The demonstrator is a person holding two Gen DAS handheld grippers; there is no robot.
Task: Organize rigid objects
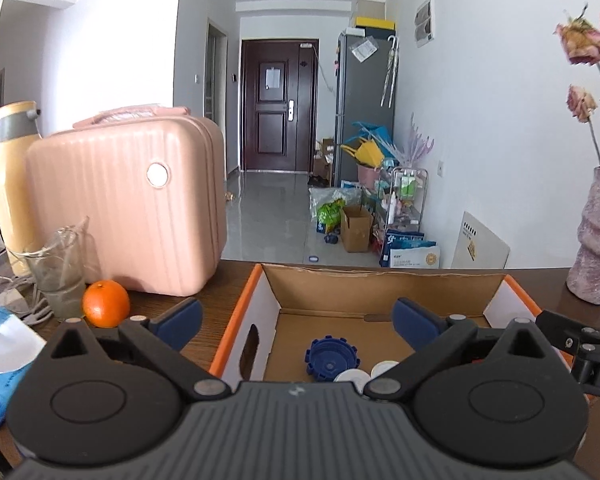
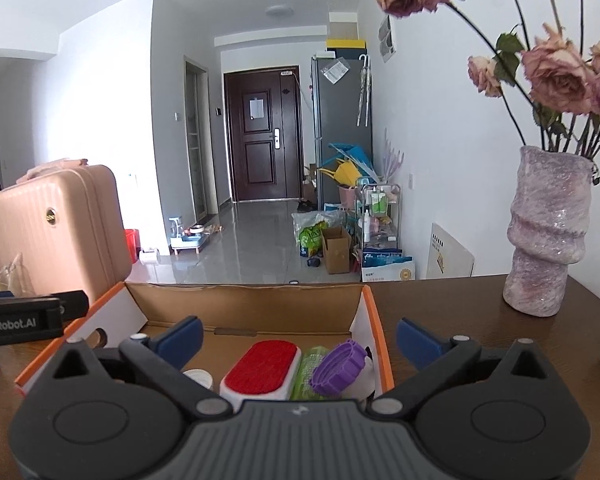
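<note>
I hold my left gripper [image 1: 296,314] and right gripper [image 2: 298,336] wide open and empty above the orange-rimmed cardboard box [image 2: 374,332], since the blue ridged plastic cap [image 1: 332,358], red-topped brush [image 2: 262,366] and purple ridged cap [image 2: 338,368] lie gathered inside it.

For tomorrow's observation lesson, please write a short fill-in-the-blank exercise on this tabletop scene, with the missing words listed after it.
1. Beside the pink suitcase lies an ____, close to a glass cup.
2. In the cardboard box, the brush has ____ bristles.
3. The gear-shaped cap next to the brush is ____; the one in the left wrist view is blue.
4. The dried roses stand in a ____.

Missing words: orange; red; purple; vase
</note>
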